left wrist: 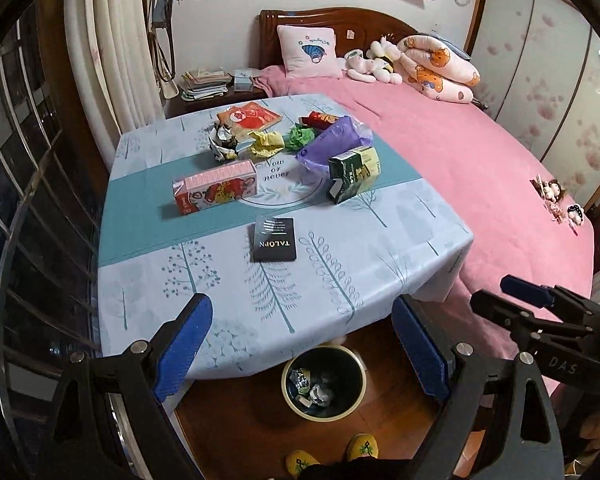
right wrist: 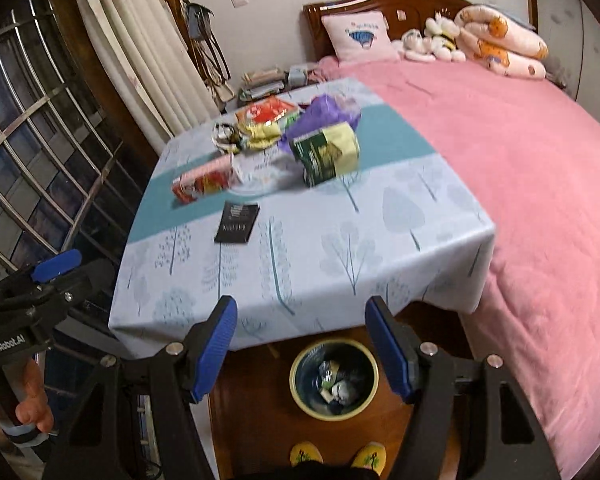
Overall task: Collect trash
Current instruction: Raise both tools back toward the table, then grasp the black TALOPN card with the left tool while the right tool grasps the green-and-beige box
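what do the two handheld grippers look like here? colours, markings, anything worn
Both match: black angular frames with silver pivot bolts and ribbed blue pads on the fingers. The left gripper is marked "GenRobot.AI" on its body, seen from the right wrist view; the right gripper shows "DAS" on its frame in the left wrist view. A pale band wraps the left hand. Yellow slippers below.

Matt printed tablecloth (left wrist: 340, 280), glossy wooden floor (left wrist: 240, 412), seemingly crumpled paper balls (left wrist: 300, 138).

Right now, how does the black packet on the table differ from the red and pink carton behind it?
The black packet lies flat and thin; the red and pink carton is a taller, longer box on its side. The packet is plain black with lettering; the carton carries colourful printed pictures. Both rest on the tablecloth, untouched by either gripper.
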`<state>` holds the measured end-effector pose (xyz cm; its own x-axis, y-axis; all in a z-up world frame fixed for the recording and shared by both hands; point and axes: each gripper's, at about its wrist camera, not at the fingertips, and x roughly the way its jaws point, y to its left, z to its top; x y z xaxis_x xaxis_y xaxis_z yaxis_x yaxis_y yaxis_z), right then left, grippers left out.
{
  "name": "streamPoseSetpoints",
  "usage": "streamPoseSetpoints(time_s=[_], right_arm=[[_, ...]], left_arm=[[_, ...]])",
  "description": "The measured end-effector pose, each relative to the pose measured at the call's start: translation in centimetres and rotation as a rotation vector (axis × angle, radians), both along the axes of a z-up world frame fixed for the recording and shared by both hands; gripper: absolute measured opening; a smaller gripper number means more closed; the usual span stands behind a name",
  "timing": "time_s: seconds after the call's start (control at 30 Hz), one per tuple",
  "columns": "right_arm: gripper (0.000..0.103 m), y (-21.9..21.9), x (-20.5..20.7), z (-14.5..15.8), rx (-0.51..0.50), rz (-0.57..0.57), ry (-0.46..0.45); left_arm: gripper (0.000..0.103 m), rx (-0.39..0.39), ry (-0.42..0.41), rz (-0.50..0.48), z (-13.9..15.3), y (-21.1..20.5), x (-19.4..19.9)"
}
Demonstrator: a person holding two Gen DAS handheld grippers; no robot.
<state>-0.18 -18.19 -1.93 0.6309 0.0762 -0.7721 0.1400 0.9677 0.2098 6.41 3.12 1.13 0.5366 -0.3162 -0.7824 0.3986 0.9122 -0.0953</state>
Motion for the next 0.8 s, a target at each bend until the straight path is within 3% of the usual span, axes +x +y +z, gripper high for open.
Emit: streamPoseSetpoints(time_s=[0.23,0.3,0.47,0.7,0.8], right_arm=[[0.071,-0.2,1.7,0.5,-0.035,-0.008,-0.014],[0.076,-0.7,2.4,0.4,-0.028,-0.004,-0.016],[0.077,-2.2,5.7,-0.7,-0.029,0.03,0.004],[0.077,-5.6,13.3,-3.2,-0.042,0.137,0.063],[0.077,-7.2,16.8,-4.2,-0.05,0.205,0.087]], left_arm=[[0.091,-0.004,0.024,0.014,-0.7,0.2,1.6],[0.099,0.0,0.048,0.026,-1.4,0.1,2.5],[0.1,0.008,0.102,0.07,-3.3,-0.7,5.2],[0.1,0.037,0.202,0.191,-7.3,-2.8,10.8],[0.1,0.05,0.278,0.294,-9.6,-3.3,13.6]])
